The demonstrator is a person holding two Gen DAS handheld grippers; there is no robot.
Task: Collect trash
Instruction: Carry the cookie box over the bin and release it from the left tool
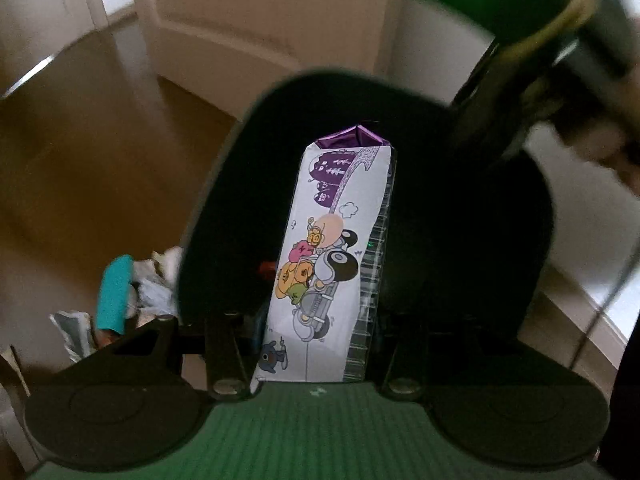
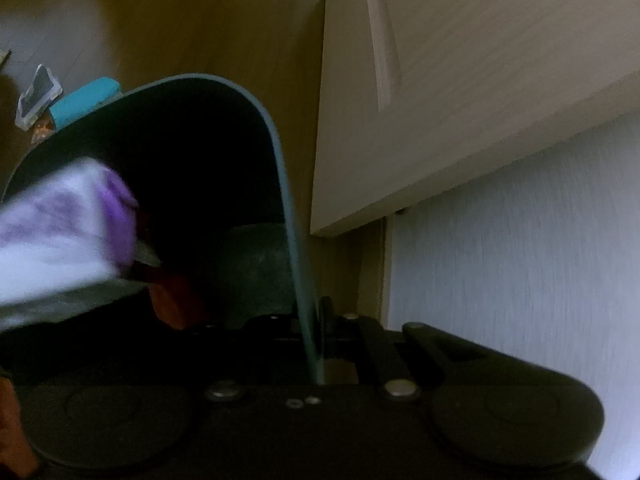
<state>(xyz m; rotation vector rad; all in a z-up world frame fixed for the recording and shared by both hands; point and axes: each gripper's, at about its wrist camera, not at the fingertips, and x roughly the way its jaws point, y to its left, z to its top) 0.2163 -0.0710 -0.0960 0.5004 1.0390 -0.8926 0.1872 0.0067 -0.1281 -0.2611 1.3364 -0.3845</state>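
**A:** Left wrist view is showing the left gripper (image 1: pixel 320 248) holding a white carton (image 1: pixel 332 264) with cartoon print and a purple folded top. The jaws are standing about half open, closed onto the carton's sides. The carton is pointing straight out along the fingers, over the dark mouth of the bin (image 1: pixel 224 184).

**B:** And the right gripper (image 2: pixel 316 344)?

**A:** It is pinching the thin rim of the bin (image 2: pixel 280 184), jaws almost fully together on the wall, steadying or tilting it. The carton (image 2: pixel 68 224) is showing there as a blurred white-and-purple shape at the bin's opening. Something reddish is lying deeper inside; I cannot tell what.

**B:** Step in hand?

**A:** Judging it as the drop: carton at the opening, not yet released. The next move is calling for the left jaws to spread with the carton clear of the rim, while the right one is keeping the bin in place.

**B:** More left?

**A:** A teal item (image 1: pixel 116 292) and crumpled wrappers (image 1: pixel 152 280) are lying on the wooden floor (image 1: pixel 100 160) beside the bin.
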